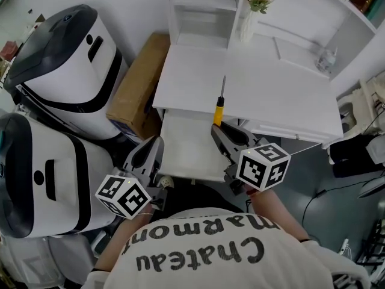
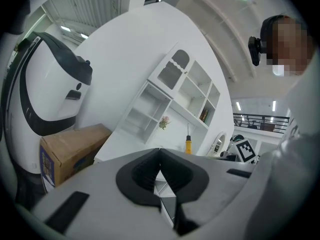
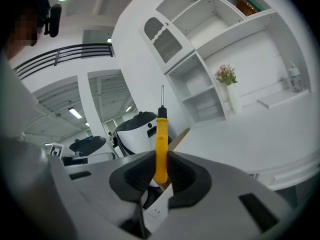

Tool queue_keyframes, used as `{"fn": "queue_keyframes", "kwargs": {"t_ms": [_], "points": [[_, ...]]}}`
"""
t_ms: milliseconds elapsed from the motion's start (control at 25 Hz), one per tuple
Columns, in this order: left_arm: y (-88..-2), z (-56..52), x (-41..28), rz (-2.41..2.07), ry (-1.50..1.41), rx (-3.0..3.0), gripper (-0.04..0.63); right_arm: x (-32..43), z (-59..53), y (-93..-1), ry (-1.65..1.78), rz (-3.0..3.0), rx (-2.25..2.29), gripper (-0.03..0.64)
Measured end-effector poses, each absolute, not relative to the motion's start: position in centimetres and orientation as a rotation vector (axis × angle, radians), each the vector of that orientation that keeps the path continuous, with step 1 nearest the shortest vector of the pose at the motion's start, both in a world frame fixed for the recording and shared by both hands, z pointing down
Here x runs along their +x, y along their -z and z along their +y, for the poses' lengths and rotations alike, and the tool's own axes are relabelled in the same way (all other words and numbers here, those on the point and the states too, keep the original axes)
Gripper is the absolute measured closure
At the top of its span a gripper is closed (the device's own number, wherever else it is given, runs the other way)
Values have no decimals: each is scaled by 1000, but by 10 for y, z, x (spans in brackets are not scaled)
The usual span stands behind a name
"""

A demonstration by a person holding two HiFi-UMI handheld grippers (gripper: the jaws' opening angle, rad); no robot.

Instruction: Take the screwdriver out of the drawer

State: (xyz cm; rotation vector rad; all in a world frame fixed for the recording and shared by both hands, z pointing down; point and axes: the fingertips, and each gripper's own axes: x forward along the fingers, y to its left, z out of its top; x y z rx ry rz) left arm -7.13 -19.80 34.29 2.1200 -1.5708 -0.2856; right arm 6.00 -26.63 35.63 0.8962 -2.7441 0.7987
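Observation:
A screwdriver (image 1: 219, 110) with a yellow handle and thin metal shaft points away from me, over the front edge of the white desk (image 1: 277, 95). My right gripper (image 1: 218, 127) is shut on its handle; in the right gripper view the screwdriver (image 3: 160, 139) stands up between the black pads. Below it the white drawer (image 1: 189, 152) stands pulled out, and I see nothing lying on its floor. My left gripper (image 1: 157, 143) hovers at the drawer's left front corner, jaws shut and empty. In the left gripper view, that gripper (image 2: 160, 151) has its tips touching, and the screwdriver (image 2: 188, 145) shows beyond.
A cardboard box (image 1: 139, 83) leans left of the desk. Two large white-and-black machines (image 1: 66, 59) (image 1: 42, 179) crowd the left side. On the desk's white shelving (image 1: 204, 11) stand a vase of flowers (image 1: 255, 8) and a clear bottle (image 1: 325, 59). Cables lie on the floor at right.

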Motion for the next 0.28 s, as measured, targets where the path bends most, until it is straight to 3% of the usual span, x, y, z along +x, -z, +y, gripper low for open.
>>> {"fn": "queue_keyframes", "kwargs": {"t_ms": [280], "points": [[-350, -186, -56, -1576, 292, 2096, 572, 70, -253, -365, -797, -2725, 852, 537]]}}
